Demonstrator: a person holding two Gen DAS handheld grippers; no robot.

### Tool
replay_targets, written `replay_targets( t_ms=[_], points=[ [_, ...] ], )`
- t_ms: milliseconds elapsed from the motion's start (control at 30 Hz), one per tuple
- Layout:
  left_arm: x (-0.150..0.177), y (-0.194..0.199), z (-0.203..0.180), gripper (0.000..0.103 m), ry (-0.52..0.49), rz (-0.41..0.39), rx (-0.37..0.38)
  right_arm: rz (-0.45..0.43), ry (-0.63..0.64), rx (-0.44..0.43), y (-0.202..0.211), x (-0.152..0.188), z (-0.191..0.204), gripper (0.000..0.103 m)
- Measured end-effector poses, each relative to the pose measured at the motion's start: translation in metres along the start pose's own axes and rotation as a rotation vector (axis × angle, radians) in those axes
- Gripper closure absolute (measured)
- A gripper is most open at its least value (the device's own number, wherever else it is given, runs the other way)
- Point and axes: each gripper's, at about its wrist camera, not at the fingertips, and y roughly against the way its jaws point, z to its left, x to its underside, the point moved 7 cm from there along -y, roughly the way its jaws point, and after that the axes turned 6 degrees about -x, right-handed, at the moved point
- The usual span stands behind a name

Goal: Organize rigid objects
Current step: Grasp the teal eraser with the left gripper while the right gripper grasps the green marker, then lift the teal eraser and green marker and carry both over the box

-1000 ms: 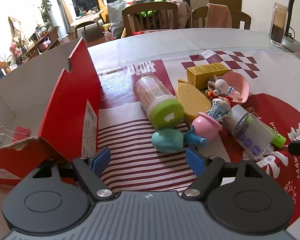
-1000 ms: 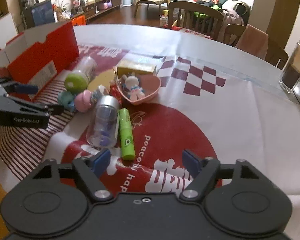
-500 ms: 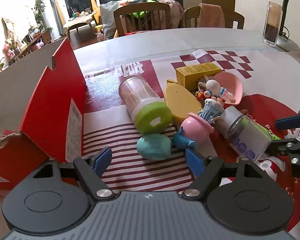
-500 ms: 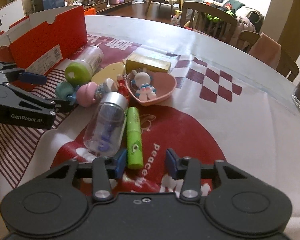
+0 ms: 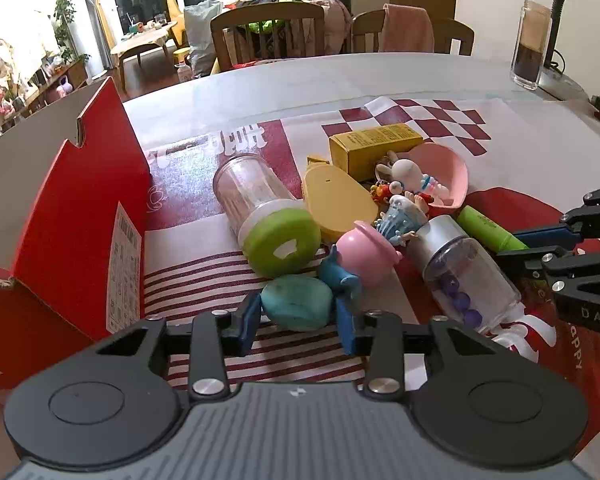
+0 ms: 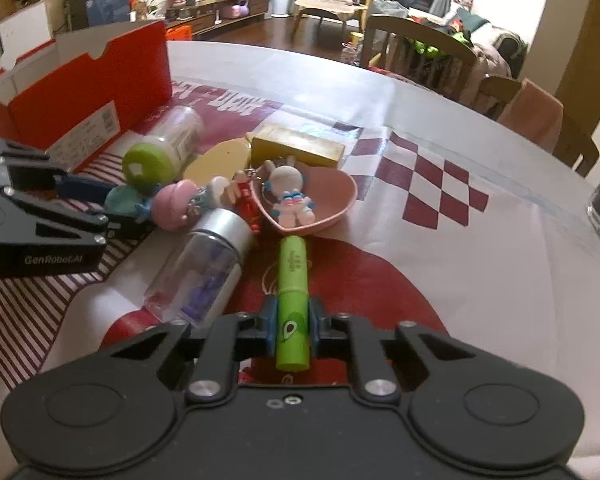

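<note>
- Left wrist view: the right gripper (image 5: 516, 246) at the right edge bears the letters "DAS"; the printed cloth (image 5: 440, 120) shows "appy" sideways beside it, and the red cardboard box (image 5: 80, 208) carries a white label too small to read.
- The left gripper (image 5: 298, 320) has its jaws closing, blue pads at both sides of the teal egg-shaped toy (image 5: 296, 306), which lies on the striped part of the cloth just right of the box.
- A clear jar with a green lid (image 5: 264, 212) lies on its side, contents unclear; a clear bottle with a silver cap (image 5: 460, 276) holds purple beads; the pink heart-shaped dish (image 5: 448, 176) holds a white rabbit figure (image 5: 410, 176).
- Right wrist view: the left gripper (image 6: 112, 204) reads "GenRobot.AI".
- The right gripper (image 6: 293, 330) has its jaws closing narrowly, pads against the green tube (image 6: 294, 280), which lies on the red circle of the cloth (image 6: 440, 184) below the pink heart-shaped dish (image 6: 340, 196); its small print is unreadable.
- The yellow carton (image 6: 300, 148) lies behind the dish.
</note>
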Motion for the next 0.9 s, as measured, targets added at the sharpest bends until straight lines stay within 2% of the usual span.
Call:
replay_targets(
  t_ms=[133,333,900],
  points=[
    [-0.001,0.006,0.001,0.064,0.010,0.003,0.005,-0.017,-0.035,0.020,0.010,0.002,-0.001,0.088],
    [-0.005,0.027,0.004,0.064,0.035,-0.007,0.022,-0.057,-0.082,0.003,0.040,-0.003,0.004,0.088],
    [-0.031,0.106,0.033,0.064,0.103,-0.064,0.092,-0.138,-0.114,-0.056,0.109,-0.054,0.057,0.088]
  ],
)
